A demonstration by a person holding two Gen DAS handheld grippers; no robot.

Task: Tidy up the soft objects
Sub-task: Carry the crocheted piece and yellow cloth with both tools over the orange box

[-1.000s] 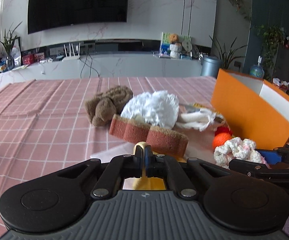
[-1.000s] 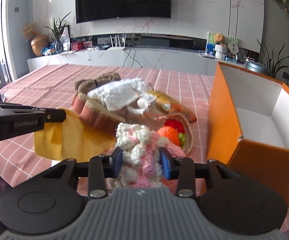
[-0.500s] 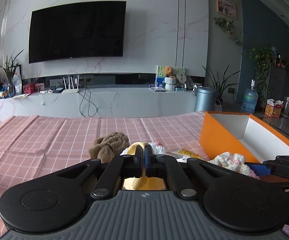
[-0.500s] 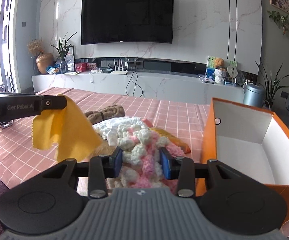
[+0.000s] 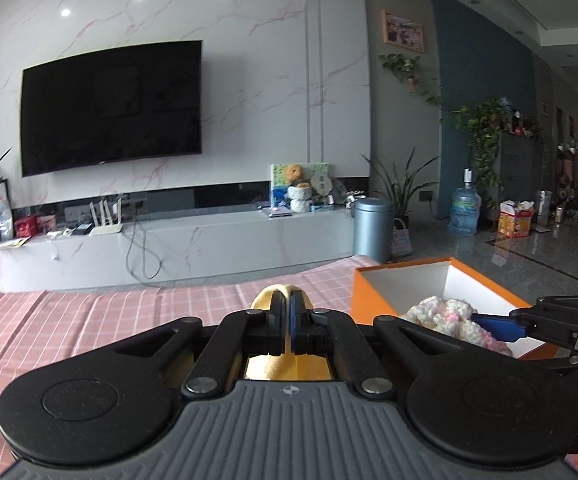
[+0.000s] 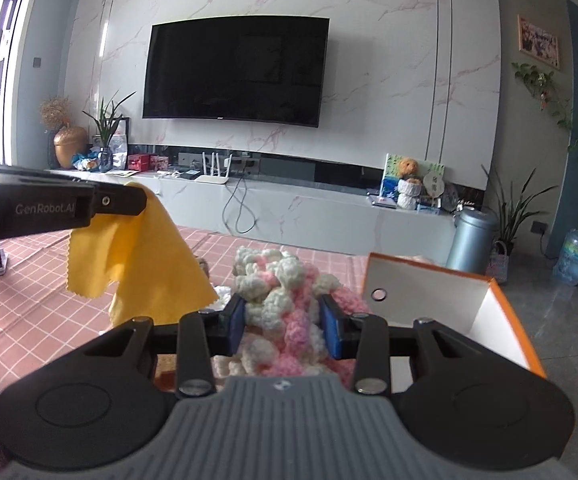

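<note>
- The left gripper has its fingers pinched tight on a thin yellow cloth, which hangs limp above the pink checked worktop; light and floppy, it looks best held by an edge.
- The right gripper clamps a fluffy cream-and-pink crocheted piece beside the open orange cardboard box; squashy, so a mid-bulk grip should hold.

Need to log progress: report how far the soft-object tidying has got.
Done: nothing shows as lying loose inside the orange box.
In hand: the left gripper is shut on the yellow cloth; the right gripper holds the pink-and-white crochet piece over the box.
Left: release both; other items are out of view.
</note>
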